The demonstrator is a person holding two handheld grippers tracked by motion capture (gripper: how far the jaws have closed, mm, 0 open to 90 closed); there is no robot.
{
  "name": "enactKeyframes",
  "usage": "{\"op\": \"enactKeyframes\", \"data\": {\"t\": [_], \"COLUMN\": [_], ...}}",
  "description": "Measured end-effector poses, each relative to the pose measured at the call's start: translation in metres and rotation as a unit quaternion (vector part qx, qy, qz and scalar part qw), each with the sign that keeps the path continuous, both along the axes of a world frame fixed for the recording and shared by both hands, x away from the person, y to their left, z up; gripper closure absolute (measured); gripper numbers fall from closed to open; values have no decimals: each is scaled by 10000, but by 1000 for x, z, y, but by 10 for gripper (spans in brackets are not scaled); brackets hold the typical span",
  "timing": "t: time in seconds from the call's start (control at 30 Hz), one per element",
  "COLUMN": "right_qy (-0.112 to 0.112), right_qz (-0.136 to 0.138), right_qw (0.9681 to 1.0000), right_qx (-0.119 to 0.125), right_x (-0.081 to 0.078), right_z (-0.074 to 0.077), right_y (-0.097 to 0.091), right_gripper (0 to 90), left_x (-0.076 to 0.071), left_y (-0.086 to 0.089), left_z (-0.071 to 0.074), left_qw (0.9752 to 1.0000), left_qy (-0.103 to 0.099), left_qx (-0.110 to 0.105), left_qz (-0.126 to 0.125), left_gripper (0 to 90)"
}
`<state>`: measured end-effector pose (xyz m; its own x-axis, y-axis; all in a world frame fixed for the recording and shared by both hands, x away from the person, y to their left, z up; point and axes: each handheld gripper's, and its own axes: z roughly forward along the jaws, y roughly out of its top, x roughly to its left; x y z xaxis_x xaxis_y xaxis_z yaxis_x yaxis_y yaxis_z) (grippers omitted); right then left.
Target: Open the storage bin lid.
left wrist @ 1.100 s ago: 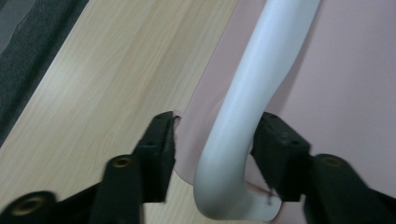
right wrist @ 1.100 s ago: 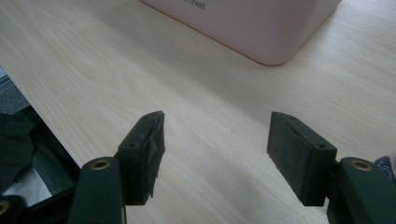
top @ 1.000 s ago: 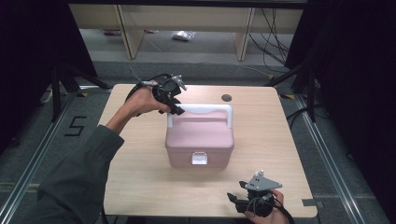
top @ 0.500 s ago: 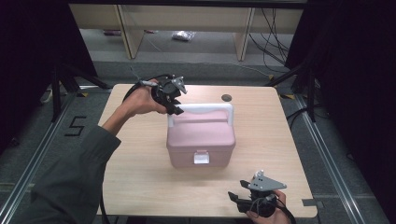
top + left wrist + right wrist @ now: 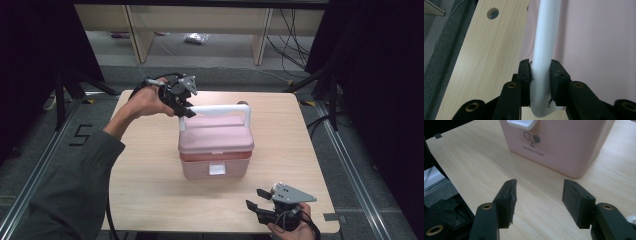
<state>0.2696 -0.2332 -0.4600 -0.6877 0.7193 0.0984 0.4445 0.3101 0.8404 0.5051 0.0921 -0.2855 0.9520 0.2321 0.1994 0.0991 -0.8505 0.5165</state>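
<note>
- Left gripper [image 5: 186, 107]: jaws pinching the white plastic handle [image 5: 544, 50] of the pink box, pads pressed flat on both sides of the tube near its bend; just been closing to get there, with the handle between them.
- Right gripper [image 5: 539, 202]: jaws spread with nothing between them, bare wood below; just been narrowing a little, held low at the near edge of the desk, well apart from the box.
- Pink plastic medicine chest [image 5: 216, 147], boxy with rounded corners: standing upright about mid-desk, white latch tab [image 5: 522, 123] on the front wall, handle raised above the lid.
- Light wood-grain desk [image 5: 150, 175], smooth laminate; round cable hole [image 5: 492, 13] in the far part, beyond the box.
- Risk, off-centre grip: pinch sitting at one end of the handle, not its middle, so likely to tip the box sideways on a lift and let the handle swivel on its pivots.
- Risk, slip: handle smooth, glossy and round in section; flat rubbery pads touching along narrow strips, so possible to slide along the tube or twist under load.
- Risk, lid: latch looking shut from the front, though hard to tell for sure at this angle; if loose, lid liable to open and spill the contents when raised.
- Risk, drag: smooth box base on smooth laminate, so a sideways pull likely to skid it rather than lift it.
- Textures: matte pink walls, small printed emblem [image 5: 532, 138] with lettering below it, black ribbed pads.
</note>
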Motion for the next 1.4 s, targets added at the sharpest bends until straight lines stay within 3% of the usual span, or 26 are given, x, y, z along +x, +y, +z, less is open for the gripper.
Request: {"op": "enactKeyframes", "data": {"t": [0.07, 0.1, 0.13, 0.17, 0.2, 0.27, 0.33, 0.37, 0.4, 0.5, 0.53, 0.73, 0.93, 1.13, 1.2, 1.23, 1.33, 1.4], "right_qy": [98, 98, -40, -34, -105, -32, -304, -247, -381, -426, -508, -592, -835, -725, -787, -679, -848, -789], "right_qz": [11, 11, 34, 92, 104, 109, 199, 152, 225, 170, 164, 127, 105, 57, 57, -5, 19, 43], "right_qw": [9999, 9999, 10000, 9999, 9999, 9999, 9993, 9996, 9990, 9989, 9985, 9979, 9961, 9972, 9968, 9974, 9962, 9967], "right_qx": [32, 32, 1, 44, 5, 54, 13, 53, 23, 134, 101, 208, 248, 199, 157, 237, 191, 205], "right_x": [0, 0, 2, 4, 6, 6, 15, 16, 20, 25, 32, 53, 77, 91, 99, 99, 106, 109], "right_z": [2, 2, 3, 6, 8, 10, 17, 19, 22, 25, 29, 40, 48, 52, 51, 50, 50, 51], "right_y": [2, 2, 2, 4, 4, 6, 7, 8, 7, 8, 6, 6, 3, 4, 4, 5, 3, 2], "right_gripper": [474, 474, 487, 514, 527, 544, 598, 624, 654, 692, 738, 856, 900, 900, 900, 900, 900, 900], "left_x": [0, 1, 2, 2, 2, 3, 3, 4, 4, 5, 5, 6, 6, 5, 5, 5, 5, 6], "left_y": [-1, 0, 0, 0, 1, 1, 1, 0, 0, 1, 1, 1, 2, 2, 2, 2, 2, 3], "left_z": [0, 2, 3, 2, 2, 2, 3, 4, 4, 6, 6, 6, 6, 6, 7, 6, 6, 6], "left_qw": [9999, 10000, 10000, 9999, 9999, 9999, 9999, 9999, 9999, 10000, 9999, 9999, 9997, 9998, 9998, 9998, 9998, 9997], "left_qy": [27, 2, 5, 60, 58, 56, 54, 67, 68, 46, 63, 55, 65, 53, 51, 62, 84, 86], "left_qx": [-86, -1, 9, -114, -105, -110, -95, -132, -116, -38, -147, -152, -208, -186, -160, -176, -189, -215], "left_qz": [47, 7, 10, 51, 40, 29, 15, 7, -10, -41, -2, -24, -67, -76, -106, -82, -82, -66], "left_gripper": [727, 727, 726, 727, 727, 728, 728, 728, 729, 730, 730, 730, 731, 732, 733, 733, 733, 732]}}
